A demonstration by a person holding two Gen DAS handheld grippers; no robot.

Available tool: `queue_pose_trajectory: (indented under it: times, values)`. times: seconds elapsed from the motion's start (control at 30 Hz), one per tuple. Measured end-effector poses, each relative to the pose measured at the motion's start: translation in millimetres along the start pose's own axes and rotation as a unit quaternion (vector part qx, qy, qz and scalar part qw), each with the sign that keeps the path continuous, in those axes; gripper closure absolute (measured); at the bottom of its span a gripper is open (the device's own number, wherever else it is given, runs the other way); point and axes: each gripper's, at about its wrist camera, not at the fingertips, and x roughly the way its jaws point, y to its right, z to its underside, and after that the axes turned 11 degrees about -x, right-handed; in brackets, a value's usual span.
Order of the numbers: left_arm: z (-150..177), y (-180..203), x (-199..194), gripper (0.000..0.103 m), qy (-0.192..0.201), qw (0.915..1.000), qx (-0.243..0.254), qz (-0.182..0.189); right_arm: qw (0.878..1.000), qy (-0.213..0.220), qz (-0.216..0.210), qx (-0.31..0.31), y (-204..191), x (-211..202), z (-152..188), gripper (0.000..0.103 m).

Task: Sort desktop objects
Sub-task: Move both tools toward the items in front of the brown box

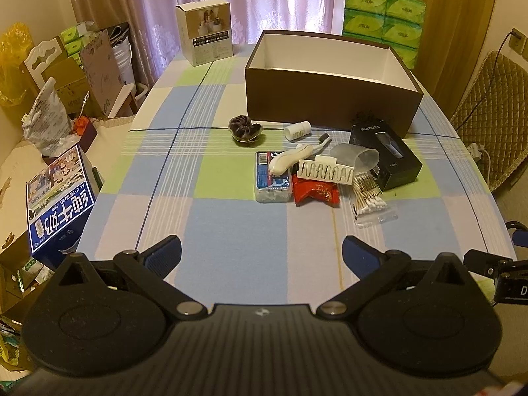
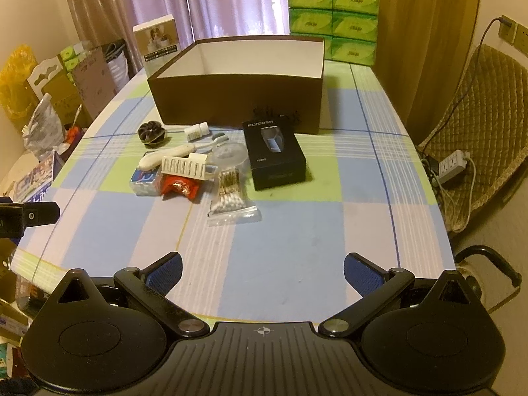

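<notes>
A brown open box [image 1: 330, 99] [image 2: 237, 99] with a white inside stands at the far middle of the checked tablecloth. In front of it lies a heap: a dark scrunchie [image 1: 244, 128] [image 2: 152, 133], a small white bottle [image 1: 297, 130] [image 2: 196, 131], a white toothbrush [image 1: 290, 160] [image 2: 171, 153], a blue packet [image 1: 271, 183], a white comb-like rack [image 1: 325, 172] [image 2: 184, 166], a red packet [image 1: 316, 193] [image 2: 180, 186], a clear cup [image 1: 358, 156] [image 2: 231, 155], a bag of cotton swabs [image 1: 368, 198] [image 2: 231, 199] and a black shaver box [image 1: 386, 155] [image 2: 275, 155]. My left gripper [image 1: 262, 252] and right gripper [image 2: 262, 269] hover open over the near table edge, well short of the heap.
A white product box [image 1: 204, 31] [image 2: 158, 41] and stacked green tissue packs [image 1: 384, 16] [image 2: 333, 23] stand at the table's far end. A blue milk carton [image 1: 59, 194] and cardboard clutter lie left. A padded chair [image 2: 478, 115] and power strip [image 2: 453, 165] are right.
</notes>
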Motion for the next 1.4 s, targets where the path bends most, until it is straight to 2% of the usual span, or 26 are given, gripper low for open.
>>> queue_pose_trajectory:
  times: [0.57,1.17,1.4]
  values:
    - [-21,-8,15,0.001,-0.001,0.9999,0.003,-0.010,1.000,-0.003,-0.008,-0.012,-2,20,-22,0.002]
    - [-54,-16,49,0.001,-0.008,0.9998,0.015,-0.008,1.000,-0.014,-0.007,-0.007,-4,53,-53,0.002]
    - [-67,-22,66,0.001,-0.011,0.9998,0.014,-0.005,1.000,0.006,-0.009,0.022,6,68,-67,0.002]
